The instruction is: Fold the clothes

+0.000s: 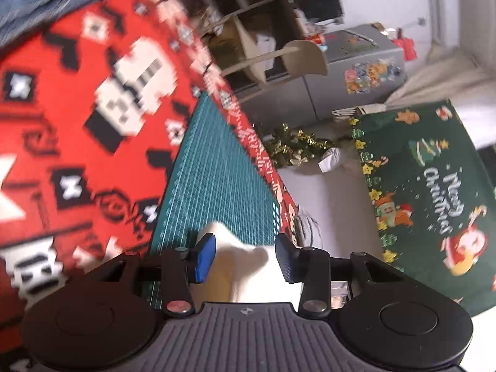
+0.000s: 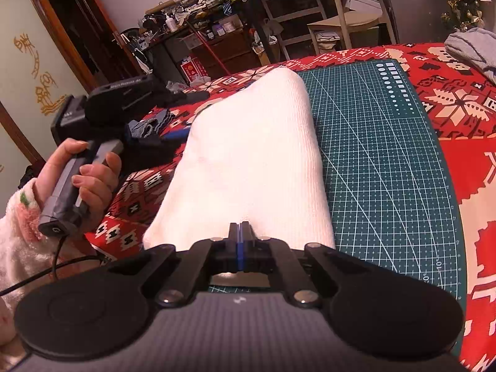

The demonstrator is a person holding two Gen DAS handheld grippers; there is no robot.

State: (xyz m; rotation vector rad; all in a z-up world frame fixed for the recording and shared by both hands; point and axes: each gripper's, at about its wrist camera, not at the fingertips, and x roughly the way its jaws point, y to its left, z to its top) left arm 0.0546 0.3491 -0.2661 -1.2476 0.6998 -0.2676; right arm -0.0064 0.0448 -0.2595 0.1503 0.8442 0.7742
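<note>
White garment (image 2: 248,155) lies ahead of right gripper (image 2: 239,232).

This is a lived-in room of a home, decorated for Christmas. The worktop (image 2: 449,71) carries a red festive cloth (image 1: 62,124) with a green cutting mat (image 2: 387,155) on it. At the upper left of the right wrist view stands a cluttered dark shelf (image 2: 198,15); at the upper right a pale wooden chair (image 2: 350,6). The left wrist view shows a grey fridge (image 1: 356,71) with stickers, tinsel (image 1: 294,145) and a green "Merry Christmas" mat (image 1: 434,186).
</note>
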